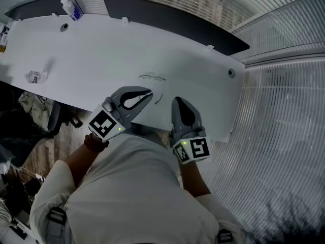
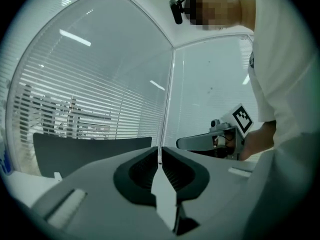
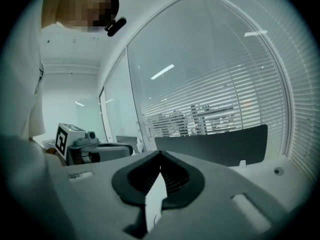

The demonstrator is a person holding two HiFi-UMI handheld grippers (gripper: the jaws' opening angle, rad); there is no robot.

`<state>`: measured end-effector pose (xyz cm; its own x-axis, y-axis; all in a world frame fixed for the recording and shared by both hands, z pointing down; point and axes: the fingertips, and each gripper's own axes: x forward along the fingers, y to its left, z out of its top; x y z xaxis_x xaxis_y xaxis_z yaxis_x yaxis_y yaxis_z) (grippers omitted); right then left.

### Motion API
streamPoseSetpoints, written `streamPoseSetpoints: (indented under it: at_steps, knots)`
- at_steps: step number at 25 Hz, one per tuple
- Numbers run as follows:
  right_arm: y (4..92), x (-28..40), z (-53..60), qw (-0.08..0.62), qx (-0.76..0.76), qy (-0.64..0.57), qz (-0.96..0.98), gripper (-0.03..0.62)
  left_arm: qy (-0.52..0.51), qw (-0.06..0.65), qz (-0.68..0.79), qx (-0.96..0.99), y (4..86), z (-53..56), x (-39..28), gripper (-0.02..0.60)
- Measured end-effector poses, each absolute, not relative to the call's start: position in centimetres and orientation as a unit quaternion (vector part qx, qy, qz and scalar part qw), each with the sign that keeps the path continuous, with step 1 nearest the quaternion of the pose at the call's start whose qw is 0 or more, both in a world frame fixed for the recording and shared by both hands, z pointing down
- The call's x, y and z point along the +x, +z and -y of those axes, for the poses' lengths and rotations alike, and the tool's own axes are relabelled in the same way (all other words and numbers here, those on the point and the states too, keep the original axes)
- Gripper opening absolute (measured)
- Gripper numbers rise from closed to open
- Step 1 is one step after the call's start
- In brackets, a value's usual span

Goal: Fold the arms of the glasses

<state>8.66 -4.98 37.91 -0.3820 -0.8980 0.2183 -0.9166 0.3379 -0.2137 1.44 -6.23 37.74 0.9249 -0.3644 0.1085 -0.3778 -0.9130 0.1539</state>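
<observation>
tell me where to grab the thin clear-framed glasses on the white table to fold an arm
Probably one arm near its free tip, coming from the near edge of the white table. The thin clear-framed glasses seem to lie front away from the person, arms open and pointing back, though they are faint here.

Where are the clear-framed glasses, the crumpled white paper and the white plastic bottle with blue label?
clear-framed glasses (image 1: 152, 77): head view, bridge of the frame.
crumpled white paper (image 1: 35, 77): head view, its middle.
white plastic bottle with blue label (image 1: 69, 6): head view, white body.
</observation>
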Motion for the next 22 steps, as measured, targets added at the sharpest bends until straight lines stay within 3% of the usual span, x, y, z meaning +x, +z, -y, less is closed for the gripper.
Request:
streamPoseSetpoints:
  at_steps: [22]
  knots:
    - [57.9, 11.8, 7.6, 0.184, 0.551, 0.252, 0.774, 0.002, 0.298, 0.019, 0.108, 0.948, 60.5, 13.3, 3.2, 0.067]
